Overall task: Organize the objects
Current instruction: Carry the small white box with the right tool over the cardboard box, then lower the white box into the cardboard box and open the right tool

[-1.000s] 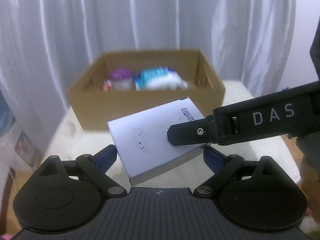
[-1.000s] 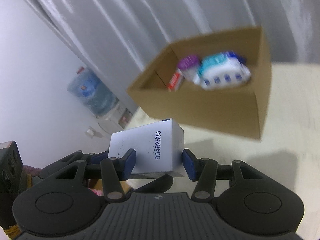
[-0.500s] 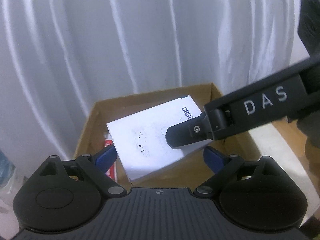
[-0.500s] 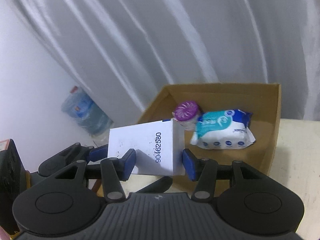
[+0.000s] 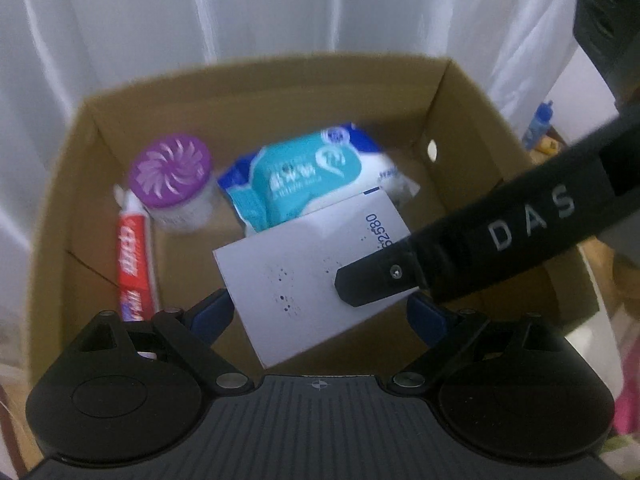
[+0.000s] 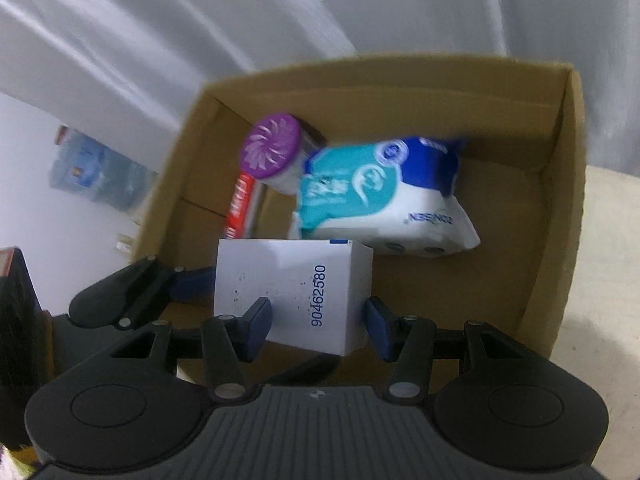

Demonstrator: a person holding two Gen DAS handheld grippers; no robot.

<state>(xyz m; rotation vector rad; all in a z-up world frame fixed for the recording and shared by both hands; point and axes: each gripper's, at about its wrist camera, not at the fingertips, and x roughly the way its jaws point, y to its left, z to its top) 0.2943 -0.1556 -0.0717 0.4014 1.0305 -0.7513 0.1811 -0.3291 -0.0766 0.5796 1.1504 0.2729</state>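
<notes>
**Over the open carton: lowering the white box into the free corner**

Over the cardboard carton (image 5: 472,128) we carry the white box (image 5: 304,280) with both tools at once, and it hangs above the carton's near floor, not yet set down. On the left, our left tool (image 5: 320,316) stands wide, its blue pads at two edges of the box; the blur keeps us from telling whether they press it or only flank it. To the right, our right tool (image 6: 318,322) is clamped across the box's narrower width, one pad on the speckled face and one at the far side, so we judge that this tool bears the load.

To do the step well, we should sink both hands together and keep the box level, then let go only once its underside rests on cardboard.

Going across the carton's contents from the left: a red toothpaste tube (image 5: 134,264) lies along the left wall, a purple-lidded jar (image 5: 172,176) stands just beside it, and a teal wipes pack (image 5: 308,178) fills the middle back. The pack sits close behind the box and is the likeliest thing to snag. Bare floor shows towards the right wall, near the worktop (image 6: 600,280).
</notes>
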